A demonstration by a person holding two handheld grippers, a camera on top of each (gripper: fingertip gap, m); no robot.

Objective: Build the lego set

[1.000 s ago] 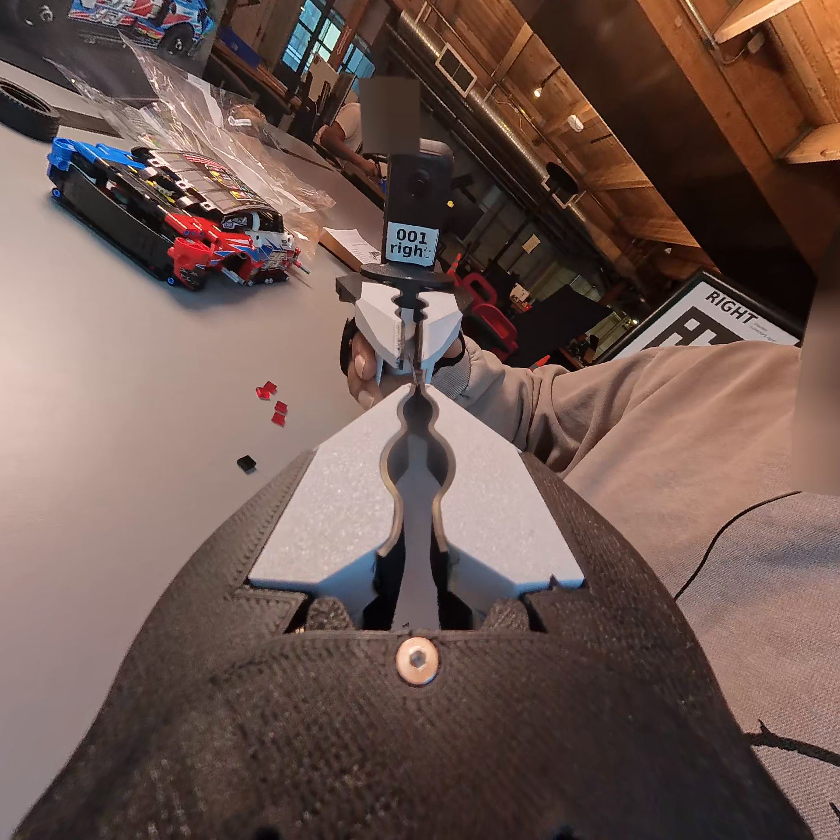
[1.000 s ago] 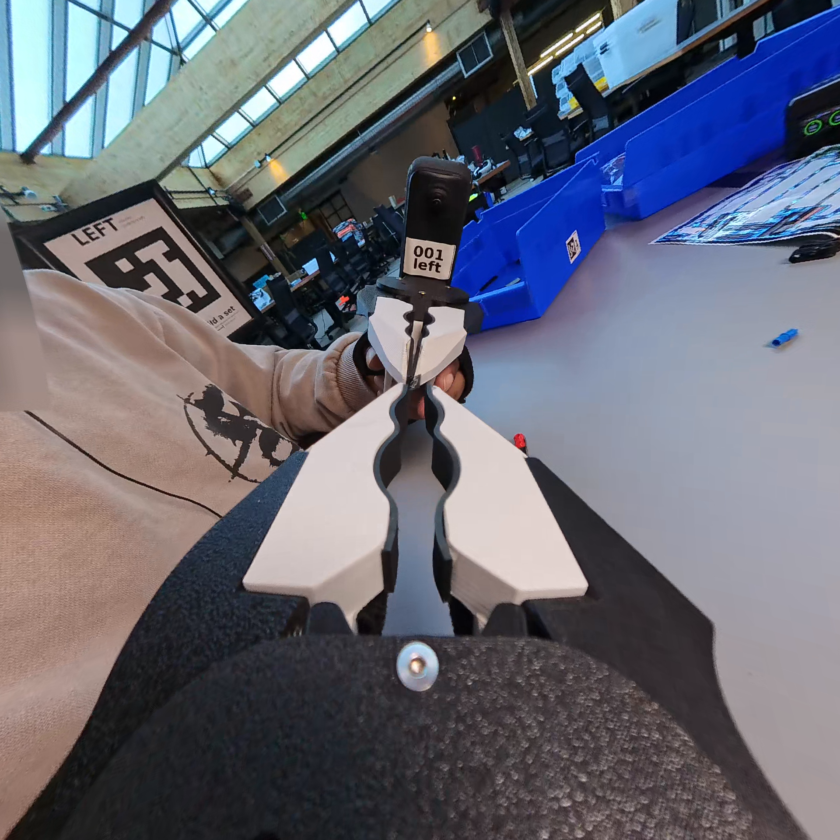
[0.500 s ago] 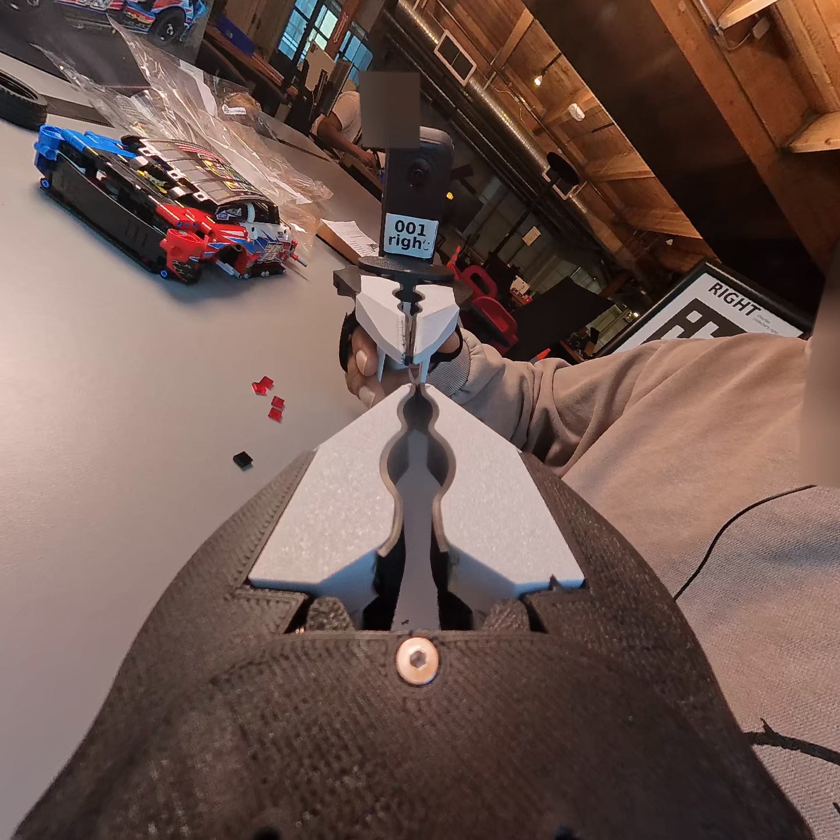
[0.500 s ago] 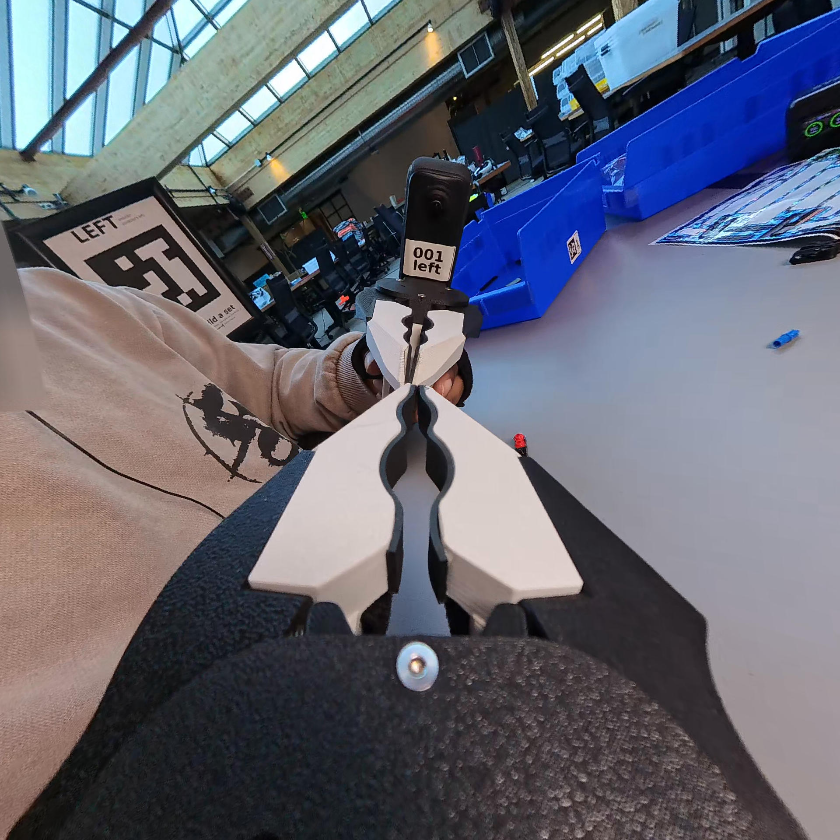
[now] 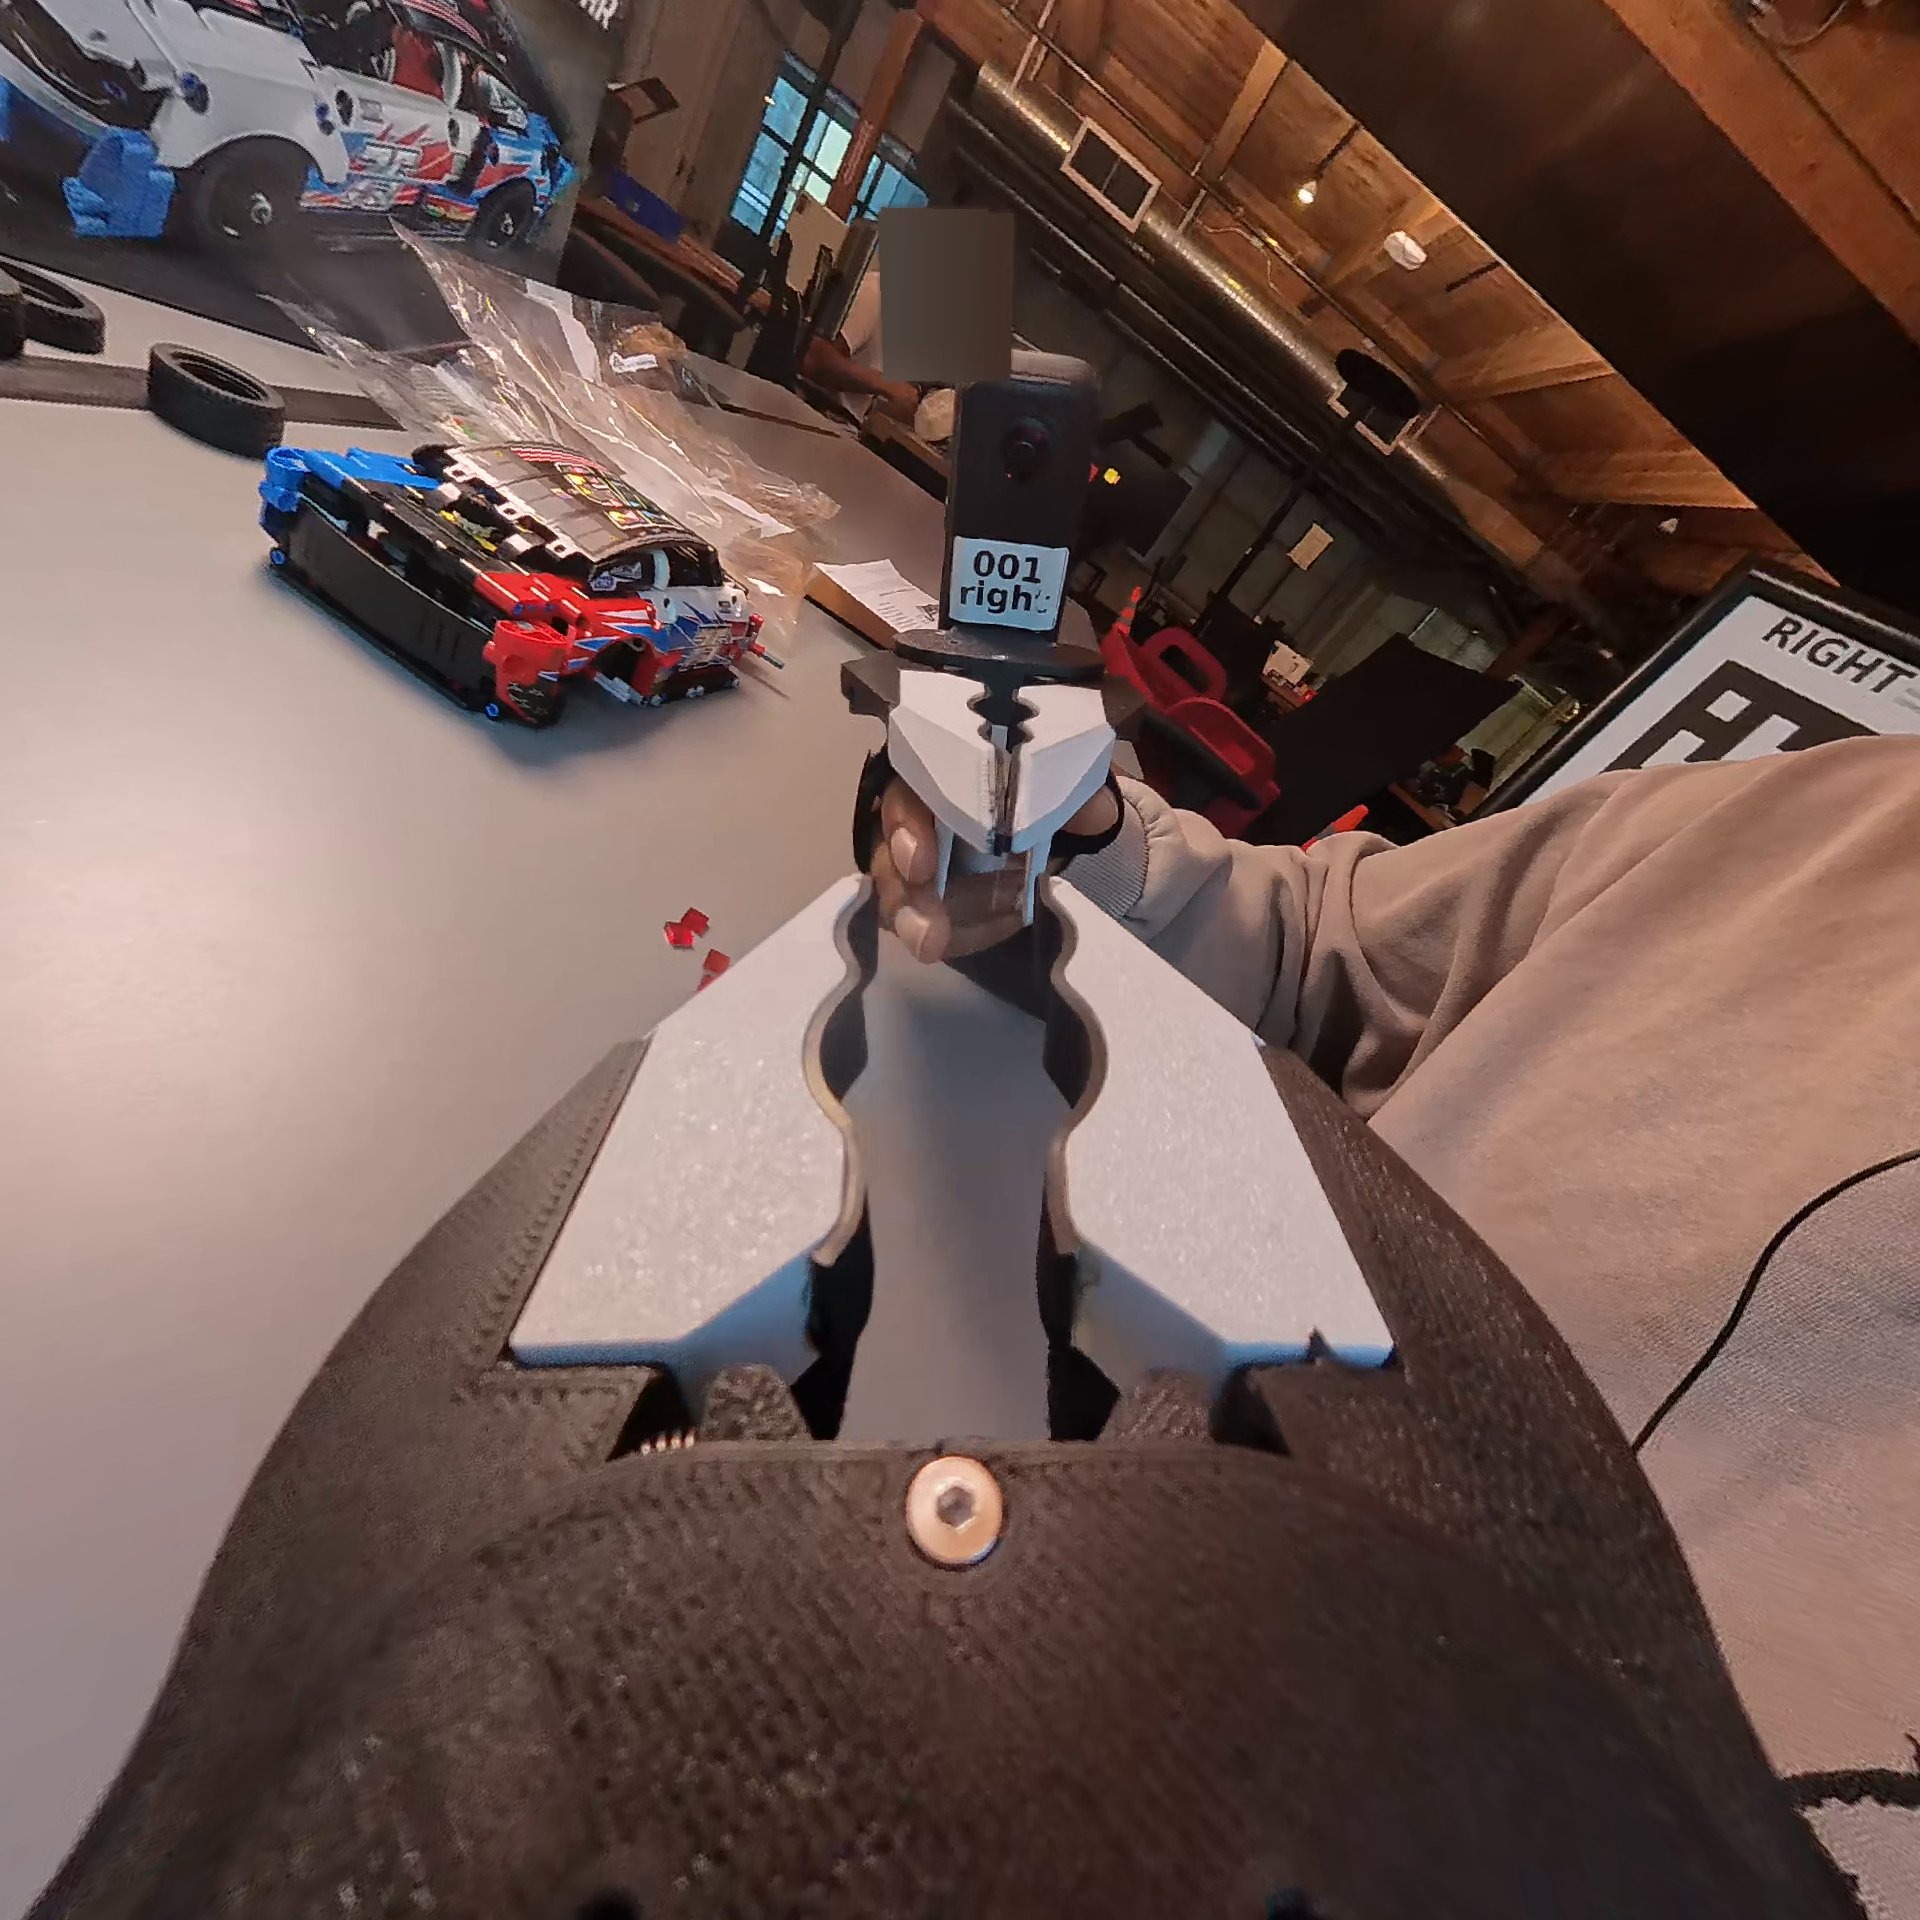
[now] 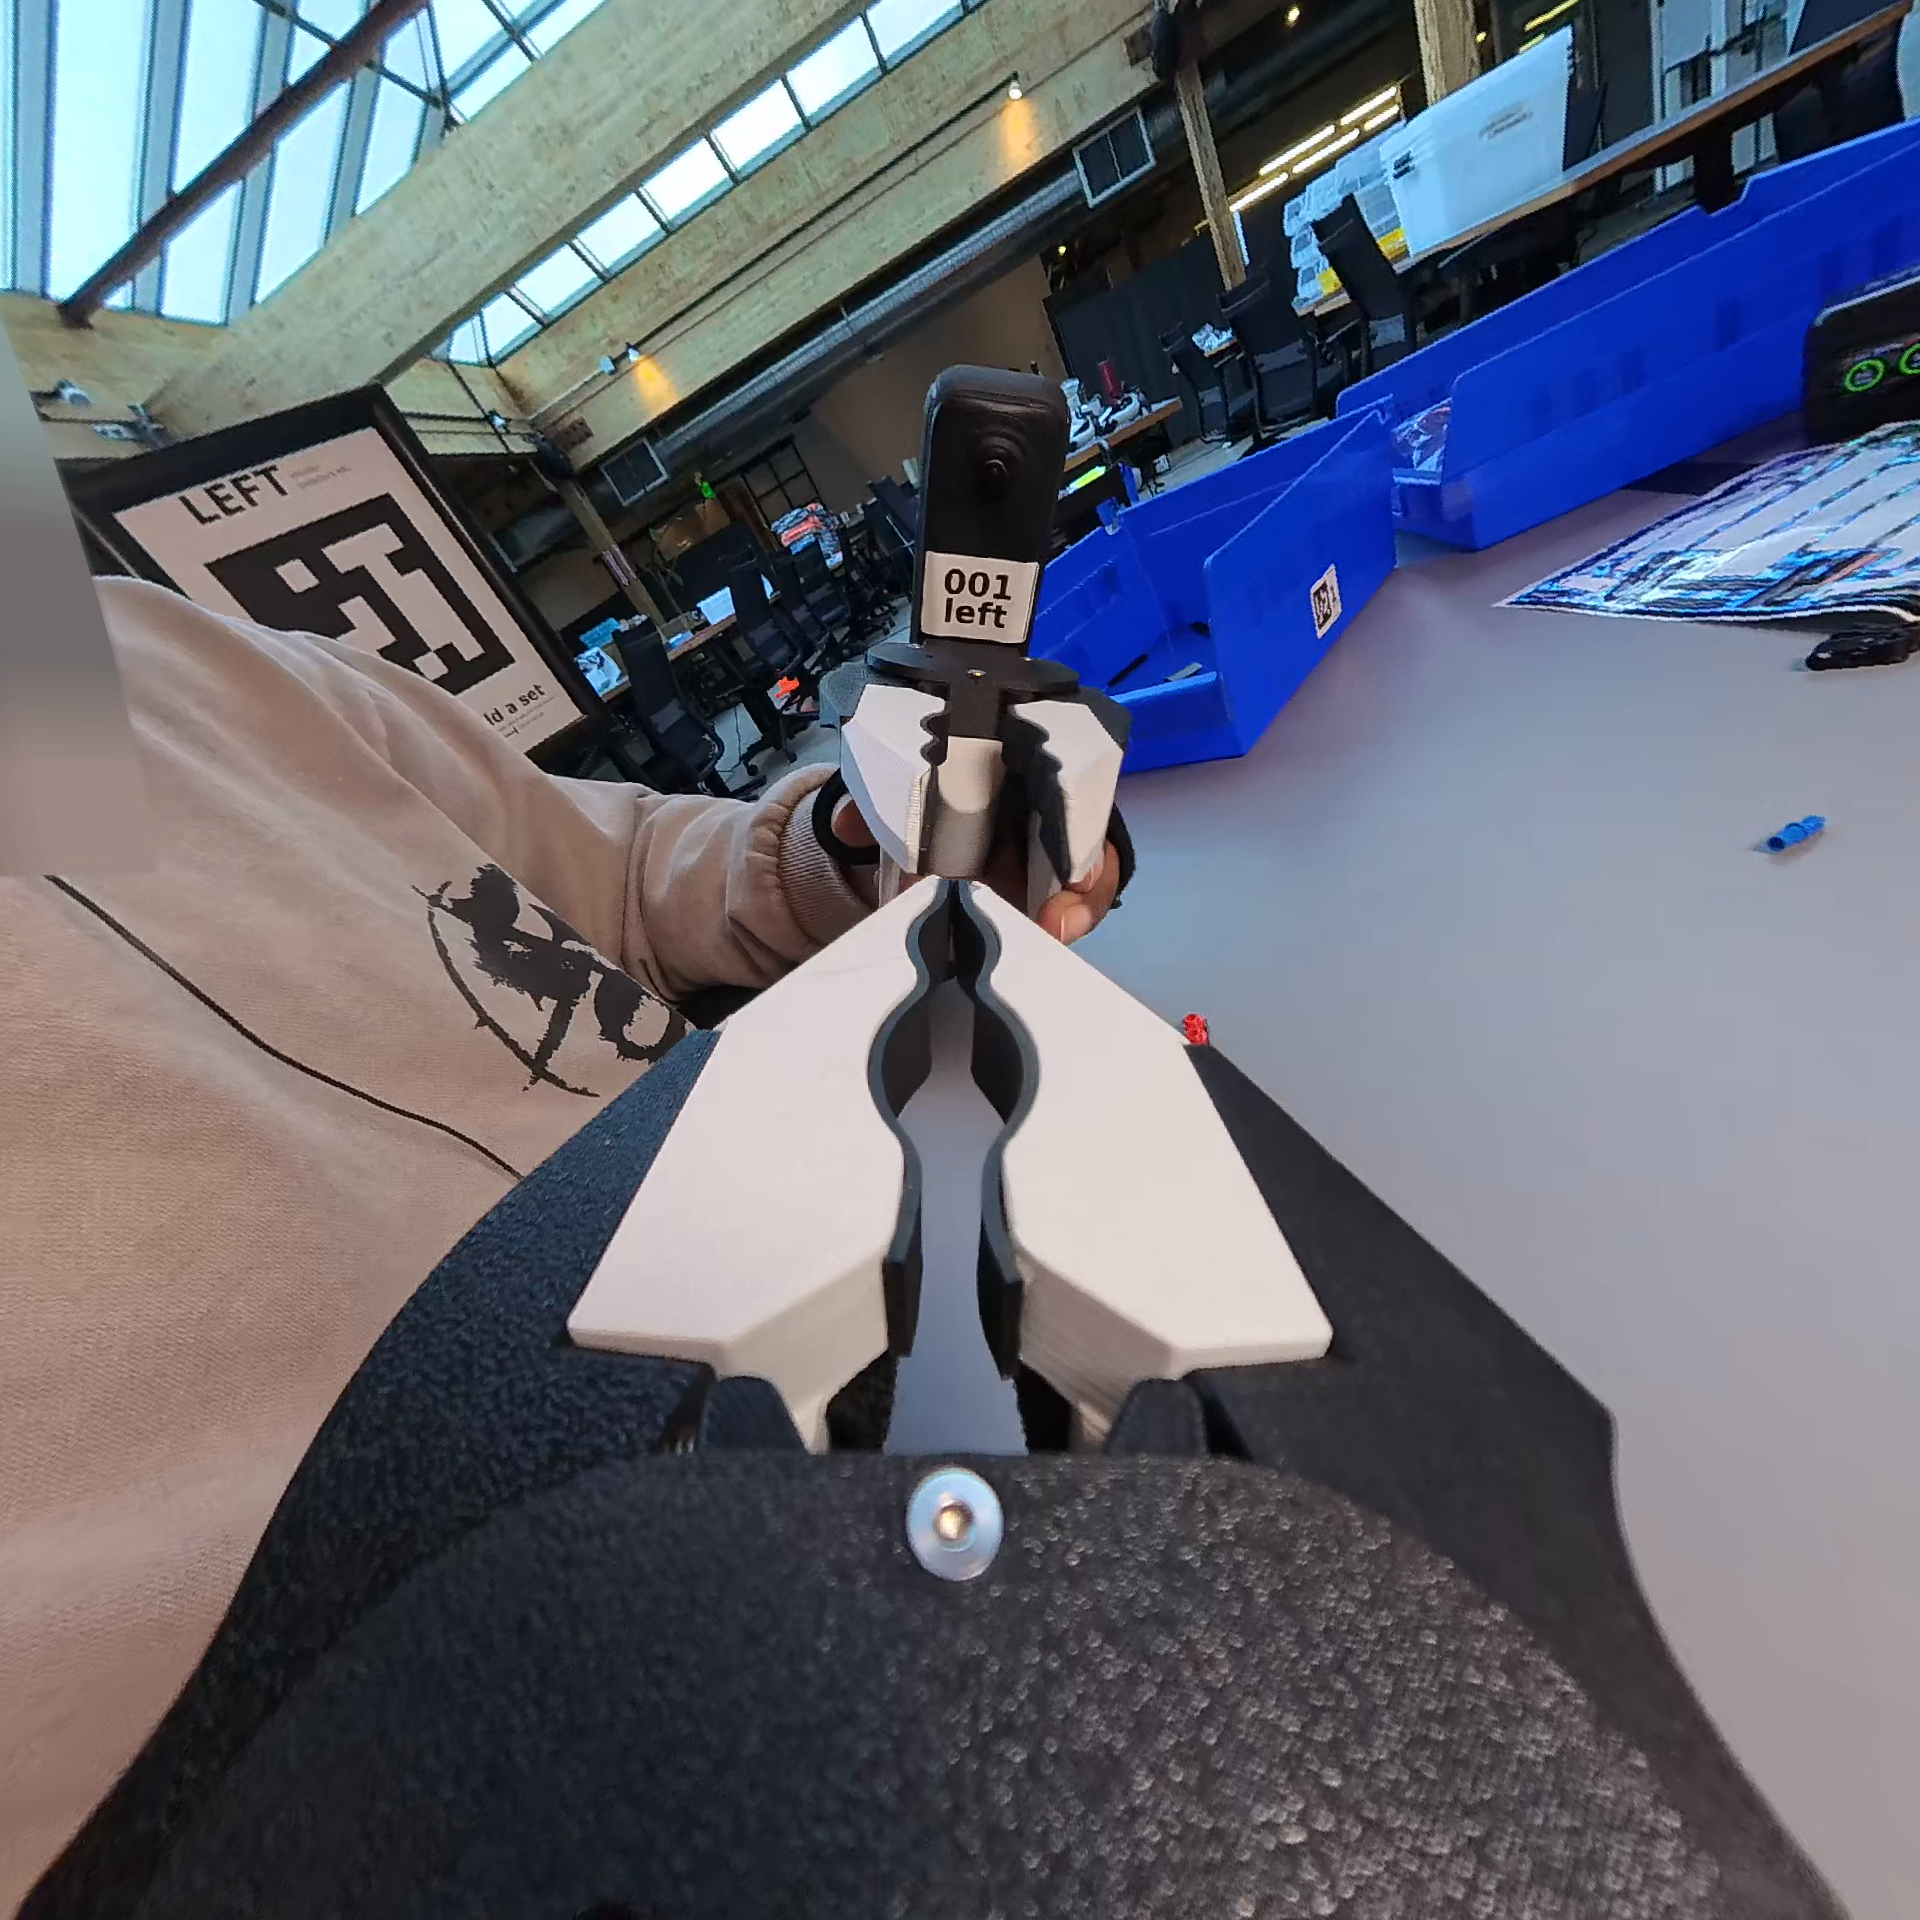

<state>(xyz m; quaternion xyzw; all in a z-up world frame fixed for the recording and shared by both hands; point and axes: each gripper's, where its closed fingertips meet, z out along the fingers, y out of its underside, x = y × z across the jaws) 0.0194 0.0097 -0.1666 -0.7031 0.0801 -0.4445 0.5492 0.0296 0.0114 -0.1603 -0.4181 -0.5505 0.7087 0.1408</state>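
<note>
While I hold both rigs up facing each other over the worktop (image 5: 312, 1039), the entries read as follows.

Left tongs (image 5: 951, 914): spread apart and empty; half a second ago they were pinched together, so I have just let go.
Right tongs (image 6: 954, 902): tips together, or all but touching, where a second ago a gap showed; I can see nothing between them, and the left view, which shows them head-on, shows them closed too.
Reading of the change: judged as a hand-over or a sync gesture between the two tools; no brick is visible in either, so I count no part as picked.
Car (image 5: 499, 592): partly built, black, red, white and blue, standing on the worktop well apart from both tongs, no wheels fitted that I can see.
Tyre (image 5: 213, 395): loose, beyond the car.
Red bits (image 5: 691, 935): small, loose, just beside the left tongs' near finger.
Blue pin (image 6: 1792, 834): alone, out to the right.
Bags (image 5: 582, 416): clear, crumpled, behind the car.
Blue bins (image 6: 1247, 613): far edge.
Manual (image 6: 1745, 551): open beside the bins.
Next, as I judge it: fetch a loose part.
</note>
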